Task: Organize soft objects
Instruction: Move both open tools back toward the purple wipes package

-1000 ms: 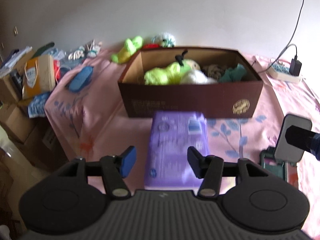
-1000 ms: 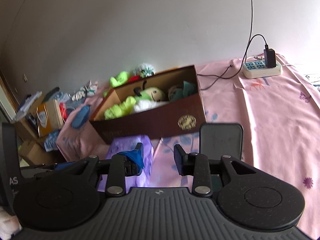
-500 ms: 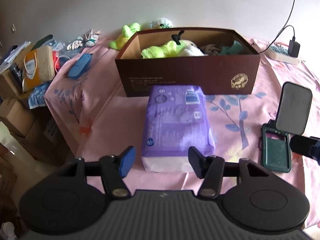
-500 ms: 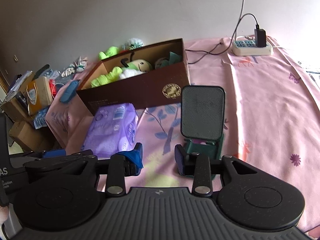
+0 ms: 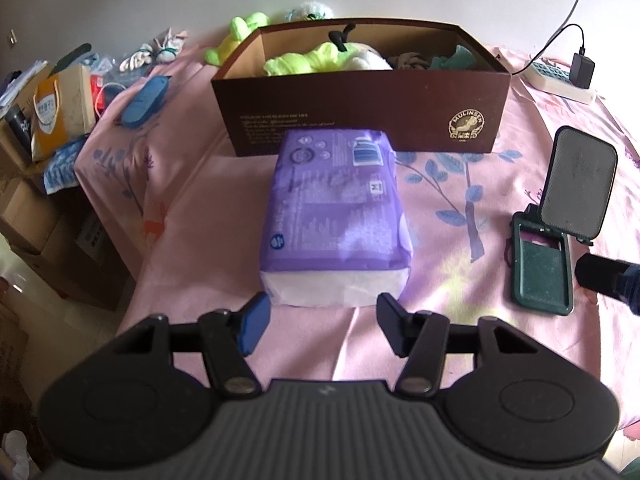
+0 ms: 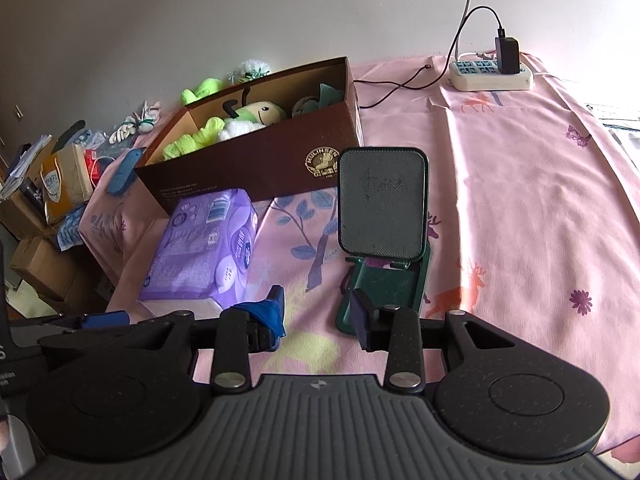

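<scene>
A purple soft pack (image 5: 335,208) lies on the pink cloth in front of a brown box (image 5: 360,116) that holds green and white plush toys (image 5: 316,60). My left gripper (image 5: 320,320) is open and empty, just short of the pack's near end. My right gripper (image 6: 318,314) is open and empty, to the right of the pack (image 6: 200,248), near a green phone stand (image 6: 382,236). The box (image 6: 256,152) shows behind the pack. A green plush (image 5: 236,36) and a white one (image 5: 312,10) lie beyond the box.
A white power strip with charger (image 6: 492,74) sits at the far right. A blue pouch (image 5: 146,96) and rolled socks (image 5: 152,54) lie at the left. Cardboard boxes and an orange bag (image 5: 60,112) stand off the table's left edge.
Both grippers have pulled back and risen from the box. The purple pack, earlier between the left gripper's fingers, now lies on the cloth ahead of them.
</scene>
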A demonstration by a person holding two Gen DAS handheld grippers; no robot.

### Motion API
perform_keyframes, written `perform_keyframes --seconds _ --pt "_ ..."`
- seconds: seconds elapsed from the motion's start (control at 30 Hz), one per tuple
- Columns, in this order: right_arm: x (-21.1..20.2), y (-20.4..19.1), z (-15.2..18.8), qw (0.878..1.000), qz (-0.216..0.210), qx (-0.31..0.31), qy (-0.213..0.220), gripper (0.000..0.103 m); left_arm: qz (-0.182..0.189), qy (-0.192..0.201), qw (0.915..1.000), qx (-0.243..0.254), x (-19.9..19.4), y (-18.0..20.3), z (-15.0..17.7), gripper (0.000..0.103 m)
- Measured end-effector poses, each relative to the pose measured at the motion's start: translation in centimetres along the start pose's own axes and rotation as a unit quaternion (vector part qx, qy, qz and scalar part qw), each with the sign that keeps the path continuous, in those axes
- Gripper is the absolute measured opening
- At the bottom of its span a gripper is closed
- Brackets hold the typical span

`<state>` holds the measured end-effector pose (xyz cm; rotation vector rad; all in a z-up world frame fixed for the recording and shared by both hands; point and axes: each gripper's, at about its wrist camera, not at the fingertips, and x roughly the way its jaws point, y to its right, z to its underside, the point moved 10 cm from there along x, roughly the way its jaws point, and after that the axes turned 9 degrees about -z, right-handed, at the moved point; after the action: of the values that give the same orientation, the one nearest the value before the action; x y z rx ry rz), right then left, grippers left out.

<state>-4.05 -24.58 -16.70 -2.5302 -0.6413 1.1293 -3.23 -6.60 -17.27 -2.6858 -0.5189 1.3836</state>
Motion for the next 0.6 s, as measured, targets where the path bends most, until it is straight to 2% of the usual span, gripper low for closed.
perform_keyframes --seconds 0.27,0.6 --pt "-0.3 0.5 0.1 1.0 0.006 -0.005 0.002 0.019 -0.003 0.005 1.0 -0.005 -0.4 -0.3 -0.4 0.058" --pt "-1.0 -0.1 -0.6 0.999 0.01 -0.022 0.027 0.02 -0.004 0.027 0.9996 -0.002 -1.5 -0.4 -1.1 0.058"
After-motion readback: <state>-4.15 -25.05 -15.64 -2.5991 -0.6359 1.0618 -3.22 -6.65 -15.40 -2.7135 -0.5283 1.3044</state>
